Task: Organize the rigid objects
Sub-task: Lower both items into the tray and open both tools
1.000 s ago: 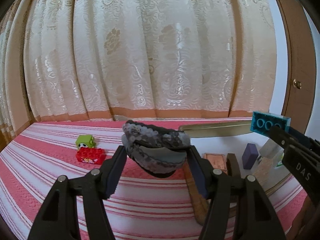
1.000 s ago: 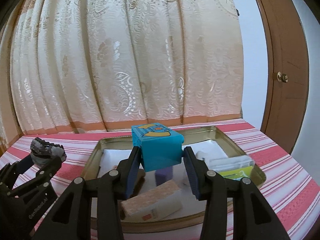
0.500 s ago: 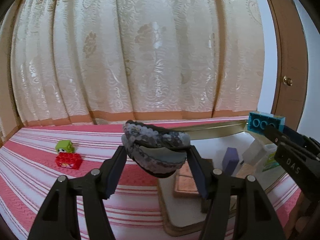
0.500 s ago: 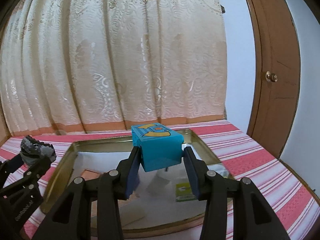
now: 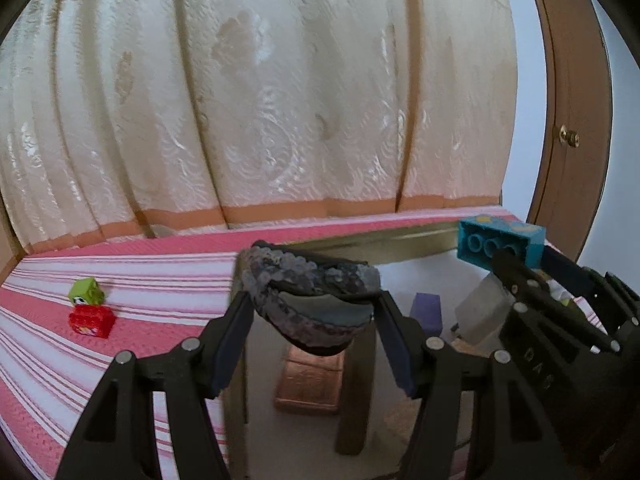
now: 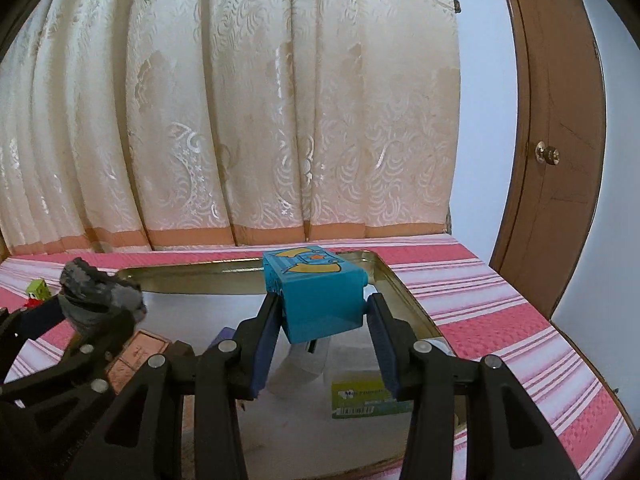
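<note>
Blue brick (image 6: 320,296): a teal toy block with a printed top, held in the air above the tray, towards the tray's far right corner; its long axis runs away from the camera, along the fingers.
Right claw (image 6: 322,334): closed on the blue brick, narrow, one pad on each long side wall.
Sequinned piece (image 5: 312,300): a dark grey, scale-covered curved thing (I cannot tell what it is), held above the tray's left edge; its long axis lies across the fingers, side to side.
Left claw (image 5: 314,340): closed on the sequinned piece at a middling width, a pad at each end.
Tray (image 6: 404,300): a shallow gold metal tray with a white floor, on the striped pink cloth (image 6: 500,320) that covers the surface; it lies below and ahead of both claws.
In the tray: a copper-coloured block (image 5: 312,380) under the sequinned piece, a small purple block (image 5: 428,312) near the middle, and a green-and-white card (image 6: 364,398) under the right claw.
Off the tray: a green brick (image 5: 86,292) and a red brick (image 5: 92,320), touching, well to the tray's left.
Key relation: both loads already hang over the tray, so my judgement is that each needs only lowering and letting go; the right claw is deeper in, the left nearer the rim (and to the bricks outside).
</note>
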Action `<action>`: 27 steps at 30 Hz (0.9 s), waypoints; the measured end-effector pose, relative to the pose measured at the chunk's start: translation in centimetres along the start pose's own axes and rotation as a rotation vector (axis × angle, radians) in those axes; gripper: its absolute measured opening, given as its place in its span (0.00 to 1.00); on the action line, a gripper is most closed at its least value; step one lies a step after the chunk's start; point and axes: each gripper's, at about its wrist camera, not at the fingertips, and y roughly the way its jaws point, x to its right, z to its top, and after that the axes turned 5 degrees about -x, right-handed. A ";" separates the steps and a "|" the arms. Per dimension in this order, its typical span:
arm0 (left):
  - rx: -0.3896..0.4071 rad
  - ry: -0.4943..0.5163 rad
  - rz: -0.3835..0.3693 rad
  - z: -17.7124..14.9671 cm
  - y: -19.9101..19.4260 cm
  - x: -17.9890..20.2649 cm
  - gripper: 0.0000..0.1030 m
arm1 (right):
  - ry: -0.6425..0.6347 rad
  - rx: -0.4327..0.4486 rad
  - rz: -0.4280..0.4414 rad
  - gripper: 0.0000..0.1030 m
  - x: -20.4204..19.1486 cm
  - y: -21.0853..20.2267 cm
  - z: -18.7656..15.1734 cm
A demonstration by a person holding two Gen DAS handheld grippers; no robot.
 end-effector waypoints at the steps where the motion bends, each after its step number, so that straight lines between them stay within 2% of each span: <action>1: -0.011 0.005 -0.001 0.0 0.3 0.2 0.60 | -0.004 -0.014 0.003 0.46 -0.1 0.3 0.0; 14: -0.119 0.027 0.028 0.0 2.8 0.5 0.62 | -0.015 -0.049 0.050 0.47 -0.7 1.2 0.2; 16: -0.085 0.049 0.058 0.0 2.3 0.6 0.71 | -0.015 -0.041 0.049 0.55 -0.7 1.1 0.2; 17: -0.066 0.065 0.080 0.0 2.0 0.7 0.83 | -0.008 -0.038 0.048 0.75 -0.6 1.0 0.3; 18: -0.041 0.078 0.093 -0.1 1.6 0.9 0.99 | 0.004 -0.031 0.045 0.88 -0.4 0.9 0.2; 21: 0.018 0.094 0.092 -0.2 0.3 1.1 1.00 | 0.029 0.018 0.057 0.88 -0.1 0.0 0.2; 27: 0.021 0.074 0.058 -0.1 -0.1 0.6 1.00 | 0.039 0.065 0.030 0.88 -0.1 -0.8 0.1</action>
